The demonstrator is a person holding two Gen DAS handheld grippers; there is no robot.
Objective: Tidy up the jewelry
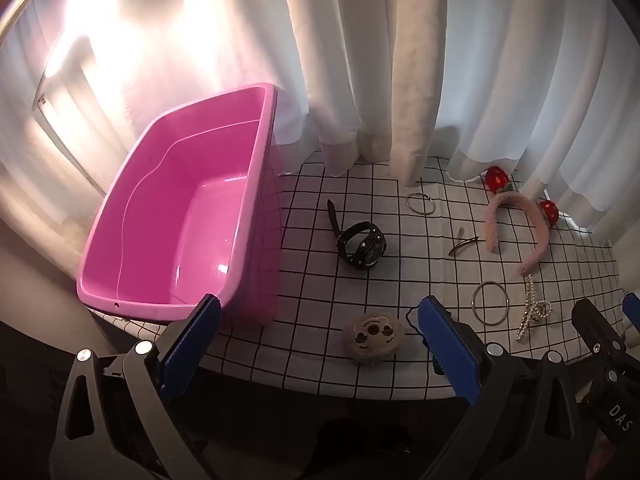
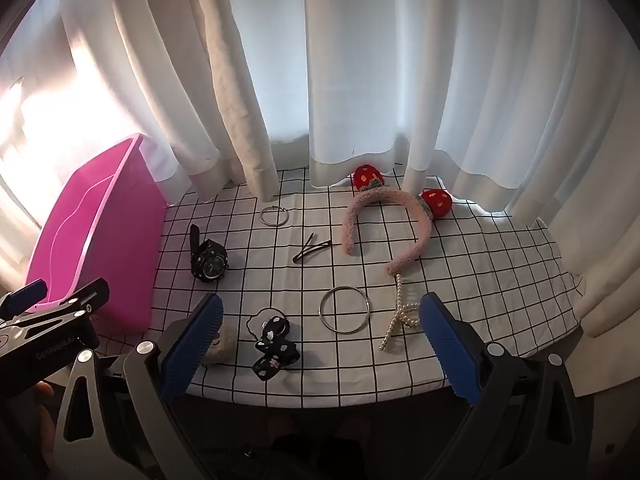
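An empty pink tub (image 1: pixel 180 216) stands at the left of the checked tablecloth (image 1: pixel 400 344); it also shows in the right wrist view (image 2: pixel 100 232). On the cloth lie a black watch (image 2: pixel 209 263), a pink furry headband (image 2: pixel 386 220) with red strawberries, two metal bangles (image 2: pixel 345 309) (image 2: pixel 274 215), a hair clip (image 2: pixel 311 251), a pearl clip (image 2: pixel 400 316), a black bow scrunchie (image 2: pixel 274 344) and a beige plush clip (image 1: pixel 373 334). My left gripper (image 1: pixel 320 344) is open over the near edge by the plush clip. My right gripper (image 2: pixel 320 344) is open over the near edge, empty.
White curtains (image 2: pixel 360 80) hang along the far edge of the table and touch the cloth. The table's near edge (image 2: pixel 320 398) lies just under both grippers. Bright sunlight falls behind the tub.
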